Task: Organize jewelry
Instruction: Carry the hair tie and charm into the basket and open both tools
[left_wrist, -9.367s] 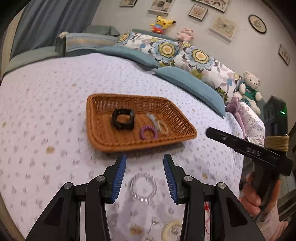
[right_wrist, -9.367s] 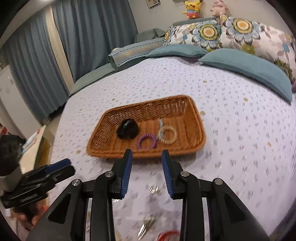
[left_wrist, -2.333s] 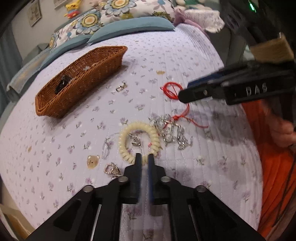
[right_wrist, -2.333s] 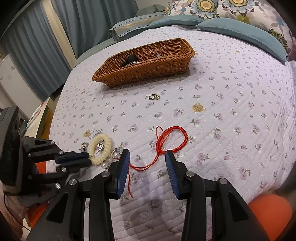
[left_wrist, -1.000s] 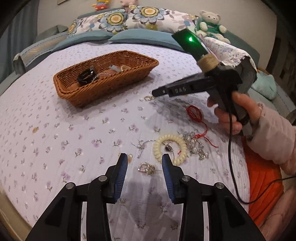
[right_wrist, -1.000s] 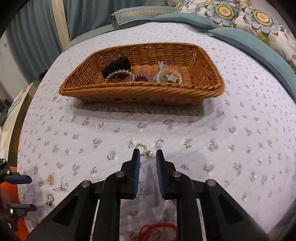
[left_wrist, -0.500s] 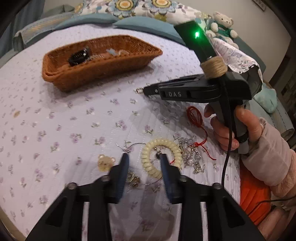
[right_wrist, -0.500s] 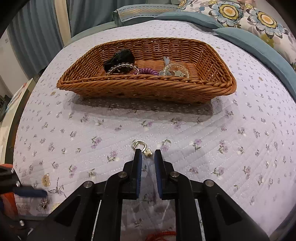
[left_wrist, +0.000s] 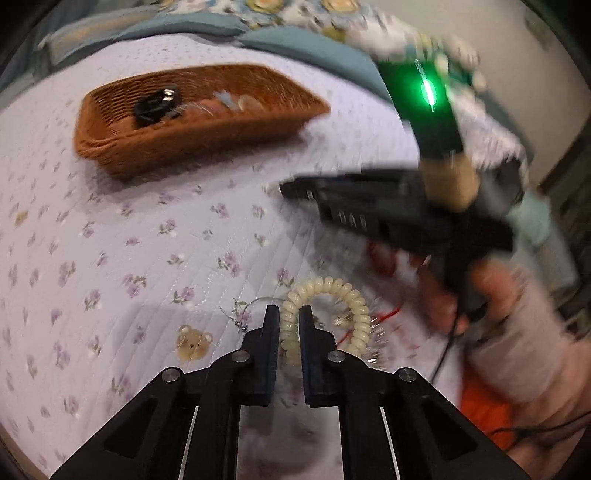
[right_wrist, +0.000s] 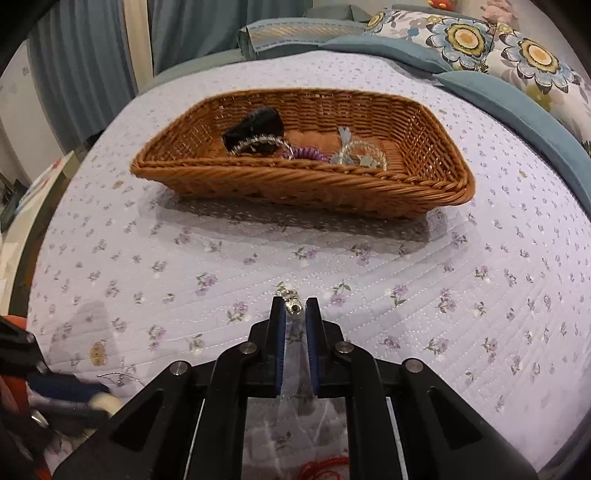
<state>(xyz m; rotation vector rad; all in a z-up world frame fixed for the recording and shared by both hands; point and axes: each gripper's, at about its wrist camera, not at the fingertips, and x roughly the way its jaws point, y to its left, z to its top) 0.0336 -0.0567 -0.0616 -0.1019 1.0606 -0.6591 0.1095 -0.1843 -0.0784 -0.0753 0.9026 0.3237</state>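
In the left wrist view my left gripper (left_wrist: 289, 314) is shut on the near left side of a cream spiral hair tie (left_wrist: 332, 291) lying on the bedspread. In the right wrist view my right gripper (right_wrist: 294, 305) is shut on a small gold clasp charm (right_wrist: 291, 303), held just above the quilt. The wicker basket (right_wrist: 332, 184) sits beyond it and holds a black band (right_wrist: 255, 125), a bead bracelet, a purple spiral tie (right_wrist: 306, 153) and a clear bracelet. The right gripper also shows in the left wrist view (left_wrist: 291, 190), blurred.
A bear charm (left_wrist: 192, 343), a thin wire earring (left_wrist: 243, 314), a silver chain pile (left_wrist: 373, 332) and a red cord (left_wrist: 384, 258) lie near the hair tie. Blue and floral pillows (right_wrist: 517, 48) line the far side of the bed.
My left gripper has closed on the cream hair tie. My right gripper has lifted the clasp charm and moved it toward the basket.
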